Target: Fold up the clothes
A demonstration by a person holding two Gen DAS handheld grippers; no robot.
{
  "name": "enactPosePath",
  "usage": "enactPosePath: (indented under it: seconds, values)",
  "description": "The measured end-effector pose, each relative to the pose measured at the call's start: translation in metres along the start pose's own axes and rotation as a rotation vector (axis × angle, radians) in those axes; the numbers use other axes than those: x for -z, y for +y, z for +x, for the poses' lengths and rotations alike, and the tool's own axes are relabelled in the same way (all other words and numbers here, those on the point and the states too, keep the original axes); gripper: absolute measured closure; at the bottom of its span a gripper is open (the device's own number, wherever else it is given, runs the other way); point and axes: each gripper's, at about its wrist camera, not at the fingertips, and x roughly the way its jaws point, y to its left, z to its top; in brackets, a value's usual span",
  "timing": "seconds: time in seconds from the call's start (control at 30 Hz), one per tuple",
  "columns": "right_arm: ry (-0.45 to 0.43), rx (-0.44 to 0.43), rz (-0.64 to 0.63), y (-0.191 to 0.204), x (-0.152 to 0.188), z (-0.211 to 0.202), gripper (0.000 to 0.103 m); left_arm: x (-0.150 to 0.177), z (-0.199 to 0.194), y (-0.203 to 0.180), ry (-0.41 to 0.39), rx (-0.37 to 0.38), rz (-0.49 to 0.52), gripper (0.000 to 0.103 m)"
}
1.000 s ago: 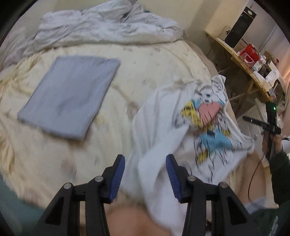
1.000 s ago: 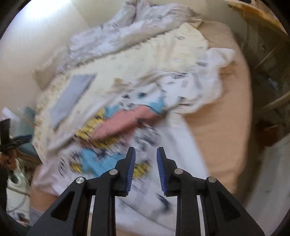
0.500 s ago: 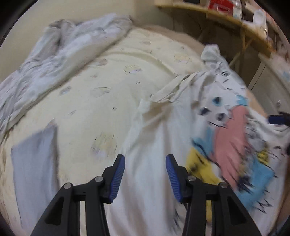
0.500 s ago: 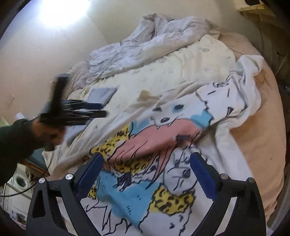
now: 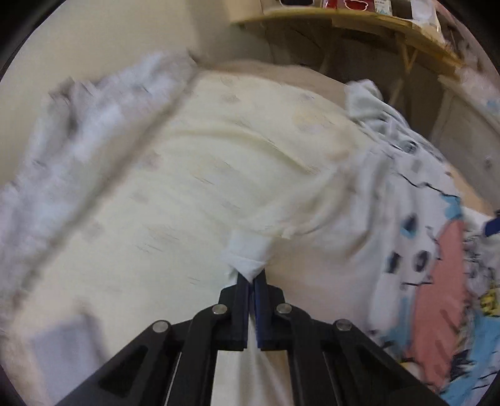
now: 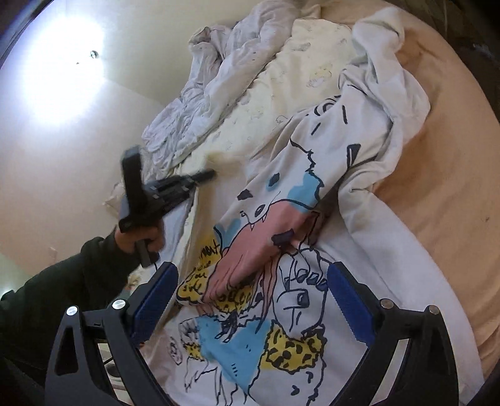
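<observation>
1. Handwritten-style lettering is showing on the yellow patch of the printed shirt (image 6: 281, 250), with "meat" barely legible; the lines under it are too small for you to make out.
2. Your left gripper (image 5: 251, 282) is pinching a bunched white fold of that shirt (image 5: 359, 250), its jaws having just closed together on the cloth.
3. Your right gripper (image 6: 250, 299) is hovering spread wide over the print, with nothing pressed between its blue pads (image 6: 154, 304).
4. In the right wrist view, your left hand (image 6: 140, 239) in a dark sleeve (image 6: 62, 281) is gripping its tool at 9 o'clock.
5. The shirt is lying crumpled on the cream bedsheet (image 5: 187, 187); a rumpled grey duvet (image 6: 218, 78) is sitting at 12 o'clock and a wooden shelf (image 5: 359, 22) at 1 o'clock in the left view.
</observation>
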Motion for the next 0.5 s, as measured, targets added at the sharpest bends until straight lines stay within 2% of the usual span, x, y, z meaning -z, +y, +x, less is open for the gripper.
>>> enactPosePath:
  seconds: [0.17,0.4,0.5]
  values:
    - [0.029,0.0,0.019,-0.005,0.005,0.004,0.005,-0.046,-0.005,0.054,-0.039,-0.257,0.086,0.101]
    - [0.045,-0.002,0.039,-0.009,0.002,0.011,0.005,-0.108,0.039,0.117,-0.04,-0.542,0.164,0.101]
    - [0.059,-0.004,0.046,-0.01,0.003,0.015,0.005,-0.115,0.071,0.131,0.008,-0.582,0.165,0.1]
